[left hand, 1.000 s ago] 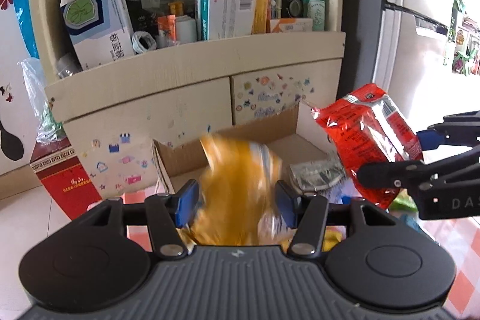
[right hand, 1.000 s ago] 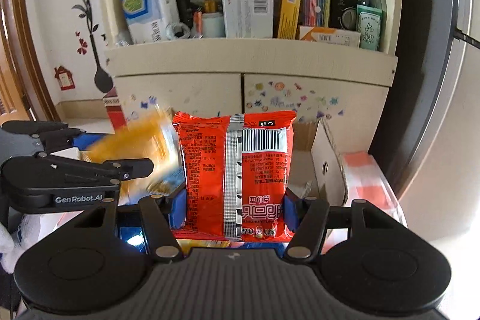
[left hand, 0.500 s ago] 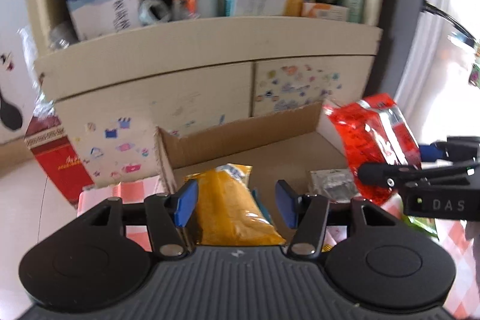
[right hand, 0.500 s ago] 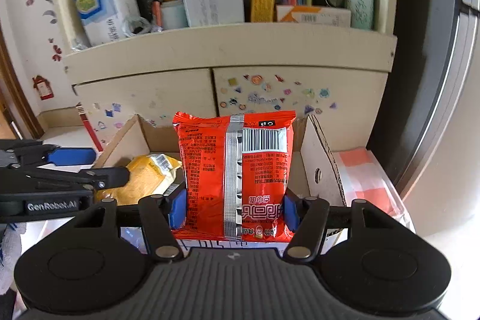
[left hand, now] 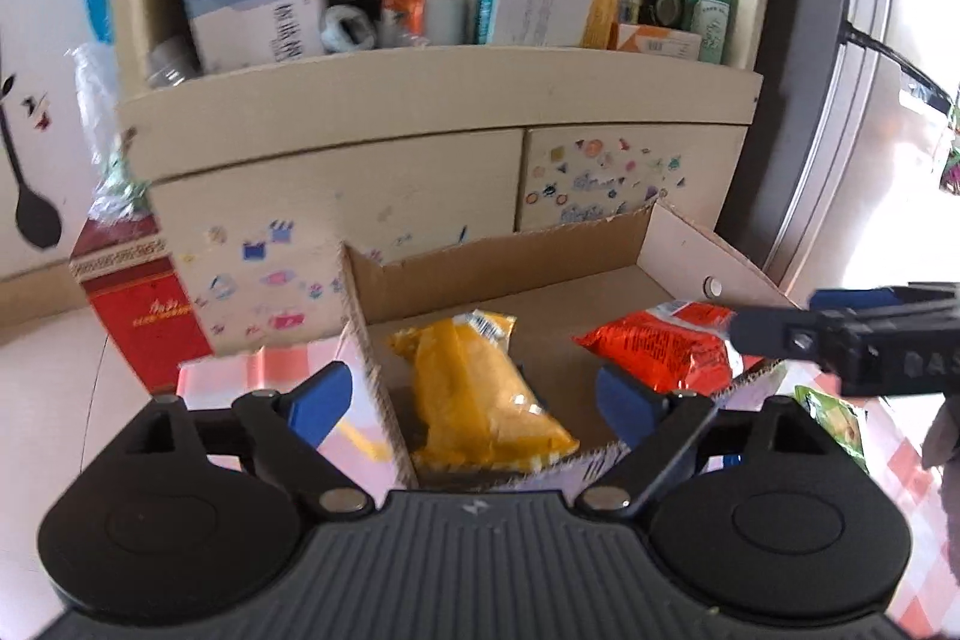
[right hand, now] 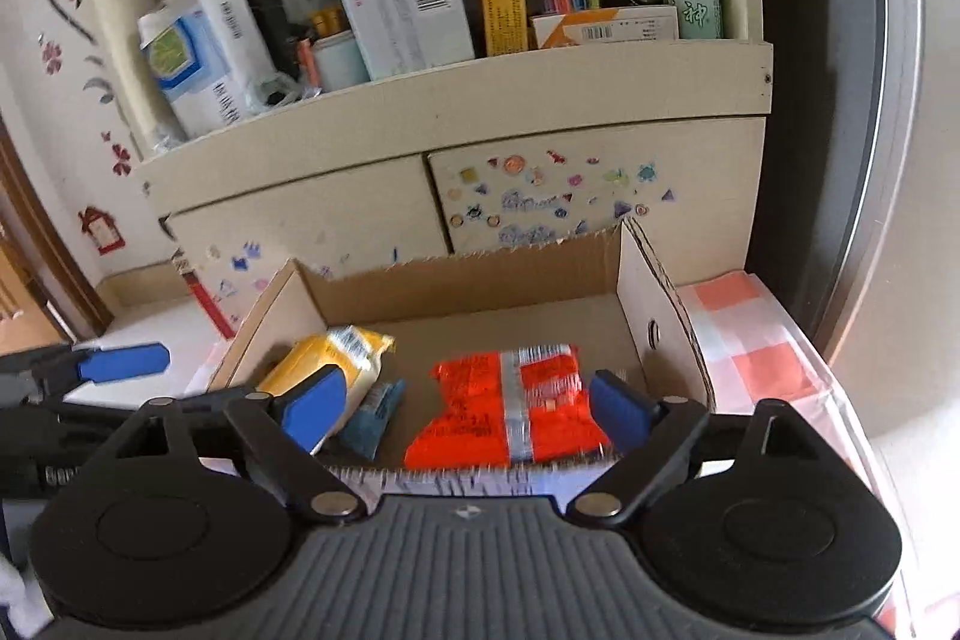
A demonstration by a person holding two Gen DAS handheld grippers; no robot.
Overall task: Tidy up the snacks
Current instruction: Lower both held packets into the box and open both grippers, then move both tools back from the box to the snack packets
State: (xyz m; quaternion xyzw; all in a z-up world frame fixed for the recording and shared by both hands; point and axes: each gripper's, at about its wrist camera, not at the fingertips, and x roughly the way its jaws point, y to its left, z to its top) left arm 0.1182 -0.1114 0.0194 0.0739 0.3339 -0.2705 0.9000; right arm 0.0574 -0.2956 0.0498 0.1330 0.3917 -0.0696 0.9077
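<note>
Through the left wrist camera we see our left gripper [left hand: 474, 403] with its blue-padded black jaws spread wide; they have just been opening, and nothing is pressed between them. Beyond the pads sits the shallow brown corrugated cardboard box [left hand: 516, 280], its torn rim rough and fluted. On its floor lies the plump yellow plastic snack packet [left hand: 480, 394], glossy and pillow-shaped, with a crimped end toward the far wall. To its right lies the crinkled red foil snack packet [left hand: 654, 349], just beside the near right corner. Our right gripper [left hand: 840, 334] reaches in from the right edge as a black bar with a blue pad, above the red packet. A green wrapper [left hand: 834, 421] lies outside the box on the pink-and-white checked cloth [left hand: 900, 460]. Behind stands a cream wooden cabinet [left hand: 420, 112] with small stickers on its doors.

Through the right wrist camera we see our right gripper [right hand: 462, 409] gaping as well, its jaws having just swung apart, the pads clear of anything. The red foil packet [right hand: 510, 412] lies flat in the box [right hand: 480, 280], silver seam upward, its outline blurred. The yellow packet [right hand: 336, 355] rests at the left wall, and our left gripper [right hand: 120, 361] shows at the left edge.
</note>
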